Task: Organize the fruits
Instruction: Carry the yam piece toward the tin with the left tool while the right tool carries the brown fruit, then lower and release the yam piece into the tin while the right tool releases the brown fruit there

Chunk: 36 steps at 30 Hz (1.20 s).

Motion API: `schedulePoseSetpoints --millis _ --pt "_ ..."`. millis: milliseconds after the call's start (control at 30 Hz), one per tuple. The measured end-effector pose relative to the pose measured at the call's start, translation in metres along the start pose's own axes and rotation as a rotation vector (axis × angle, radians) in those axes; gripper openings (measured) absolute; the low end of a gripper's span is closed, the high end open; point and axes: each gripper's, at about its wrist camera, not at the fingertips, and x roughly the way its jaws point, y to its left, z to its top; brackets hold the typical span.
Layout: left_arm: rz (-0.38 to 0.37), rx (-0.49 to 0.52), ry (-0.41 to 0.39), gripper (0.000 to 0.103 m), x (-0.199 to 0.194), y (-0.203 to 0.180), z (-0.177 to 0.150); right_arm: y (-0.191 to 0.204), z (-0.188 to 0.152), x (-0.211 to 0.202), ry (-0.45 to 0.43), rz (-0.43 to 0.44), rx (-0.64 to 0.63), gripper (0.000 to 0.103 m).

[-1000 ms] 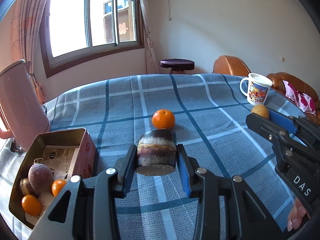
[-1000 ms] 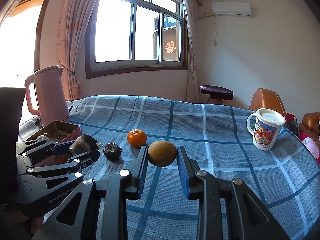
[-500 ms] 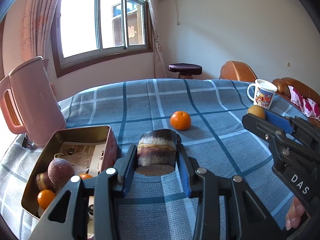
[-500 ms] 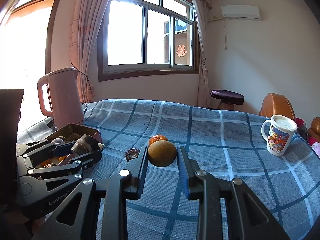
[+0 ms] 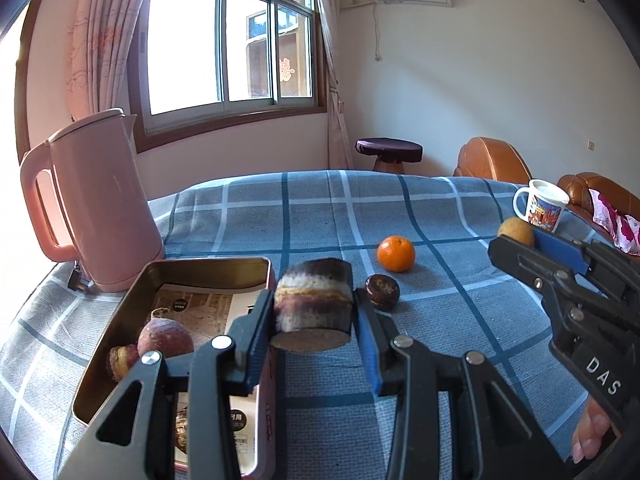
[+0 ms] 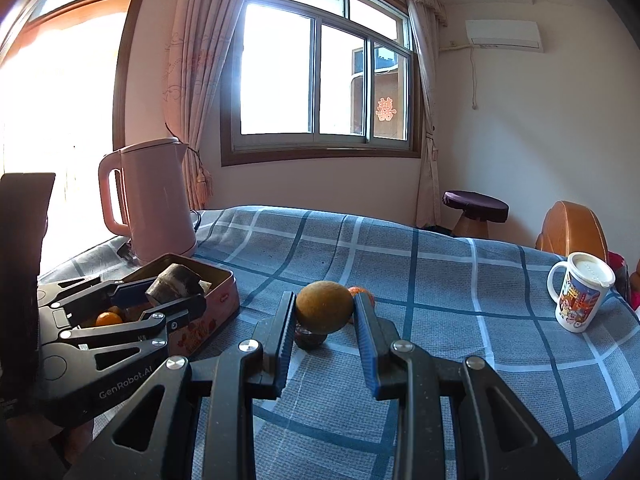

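My left gripper [image 5: 314,316] clamps one cane chunk [image 5: 314,306]; my right gripper [image 6: 325,314] clamps one brown fruit [image 6: 324,306]. One orange [image 5: 395,253] lies beyond.

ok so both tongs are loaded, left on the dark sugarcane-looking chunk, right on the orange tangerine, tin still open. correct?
Not quite. The right tongs hold a brownish-yellow round fruit, not the orange tangerine, which still sits on the blue checked cloth; the left wrist view shows it there. The rest holds: the left tongs grip the dark chunk and the tin is open.
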Motion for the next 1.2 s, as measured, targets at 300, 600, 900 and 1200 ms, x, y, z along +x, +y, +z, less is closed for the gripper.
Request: schedulePoseSetpoints --millis 300,600,900,1200 --pt "0.030 -0.029 -0.008 0.041 -0.004 0.020 0.001 0.022 0.006 0.004 -0.011 0.037 -0.034 0.031" --pt "0.055 -0.048 -0.017 0.040 -0.009 0.036 0.001 0.040 0.012 0.012 -0.014 0.067 -0.063 0.031" --pt "0.091 -0.080 -0.018 0.040 -0.011 0.063 0.000 0.063 0.019 0.020 -0.020 0.107 -0.094 0.031" --pt "0.127 -0.105 -0.006 0.040 -0.010 0.084 -0.005 0.084 0.022 0.029 -0.020 0.146 -0.121 0.031"
